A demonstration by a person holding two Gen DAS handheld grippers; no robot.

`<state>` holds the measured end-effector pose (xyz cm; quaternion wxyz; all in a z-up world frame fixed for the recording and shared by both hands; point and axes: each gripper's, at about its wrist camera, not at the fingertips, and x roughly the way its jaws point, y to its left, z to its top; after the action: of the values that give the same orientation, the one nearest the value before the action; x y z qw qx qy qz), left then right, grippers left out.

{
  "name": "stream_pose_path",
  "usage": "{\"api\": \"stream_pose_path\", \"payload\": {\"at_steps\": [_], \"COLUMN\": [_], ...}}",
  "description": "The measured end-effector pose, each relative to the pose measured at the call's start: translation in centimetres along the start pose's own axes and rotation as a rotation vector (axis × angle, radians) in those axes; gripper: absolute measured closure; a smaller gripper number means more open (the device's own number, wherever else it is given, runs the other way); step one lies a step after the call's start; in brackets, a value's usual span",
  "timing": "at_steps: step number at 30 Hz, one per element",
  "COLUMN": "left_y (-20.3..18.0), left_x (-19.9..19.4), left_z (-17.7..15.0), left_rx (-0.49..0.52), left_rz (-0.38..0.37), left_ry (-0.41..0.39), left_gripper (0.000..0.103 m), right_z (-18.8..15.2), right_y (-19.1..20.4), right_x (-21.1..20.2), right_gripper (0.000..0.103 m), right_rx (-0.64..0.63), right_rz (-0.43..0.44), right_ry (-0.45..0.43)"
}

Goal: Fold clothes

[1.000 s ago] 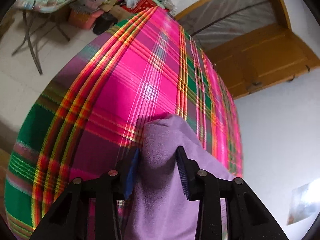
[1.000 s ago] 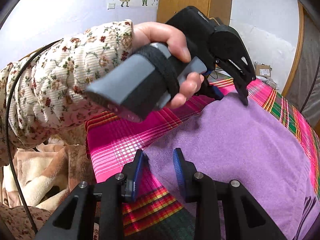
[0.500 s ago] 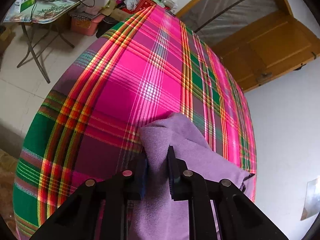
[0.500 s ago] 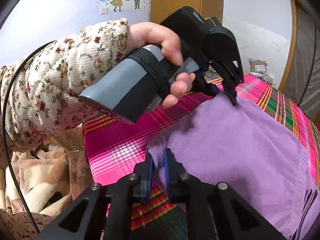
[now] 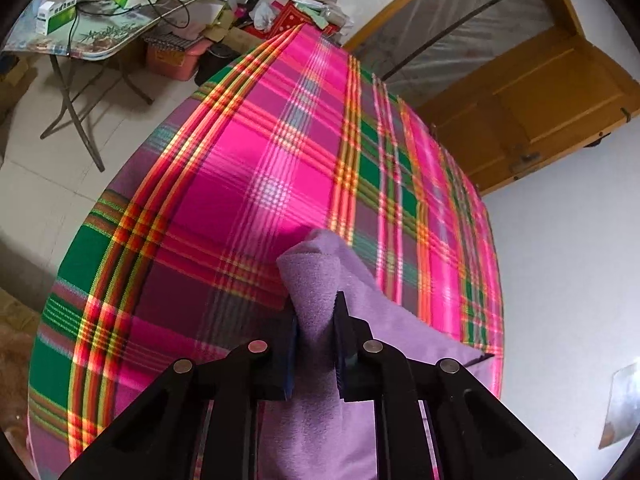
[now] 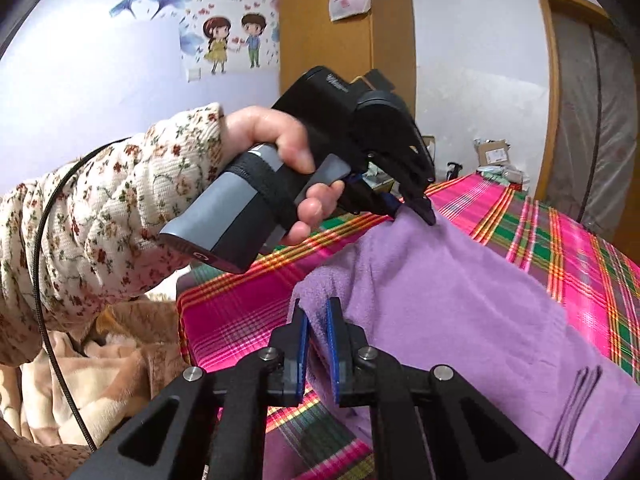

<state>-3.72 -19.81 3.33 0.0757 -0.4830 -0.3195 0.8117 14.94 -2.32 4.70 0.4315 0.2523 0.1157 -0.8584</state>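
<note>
Purple fleece garment [image 6: 460,300] lies on the plaid-covered bed [image 5: 260,184]. Left tongs [image 5: 316,320] pinch one raised corner; right tongs [image 6: 317,320] pinch the neighbouring corner. Judging by both grips, a fold is underway; next, carry both corners across evenly.

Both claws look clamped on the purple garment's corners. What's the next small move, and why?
Probably lift both corners together and carry them across to start the fold. The left claw and right claw each pinch a bunched corner of the purple garment, whose body lies on the plaid sheet.
</note>
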Motion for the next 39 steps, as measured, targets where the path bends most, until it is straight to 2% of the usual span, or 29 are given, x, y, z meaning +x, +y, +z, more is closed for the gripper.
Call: {"api": "stream_pose_path", "payload": {"at_steps": [3,17,21,39], "left_y": [-1.3,-8.3,-10.1,-19.7], "left_x": [-0.9,-3.1,-3.2,-1.5], "left_z": [-0.2,-1.5,-1.9,-4.0], "left_rx": [0.017,0.104,0.102,0.223], "left_rz": [0.002,-0.01,-0.039,-0.119], "left_ry": [-0.016,-0.057,-0.059,-0.026], "left_gripper": [0.088,0.088,0.088,0.088], "right_z": [-0.3,0.1,0.1,-2.3], "right_y": [0.2,-3.5,-4.7,-8.5], "right_x": [-0.7,-8.8,-11.3,-18.4], "right_gripper": [0.094,0.094,0.094,0.096], "right_rx": [0.014,0.067,0.075,0.198], "right_rz": [-0.002,-0.07,-0.08,-0.178], "right_ry": [-0.025,-0.184,-0.236,-0.293]}}
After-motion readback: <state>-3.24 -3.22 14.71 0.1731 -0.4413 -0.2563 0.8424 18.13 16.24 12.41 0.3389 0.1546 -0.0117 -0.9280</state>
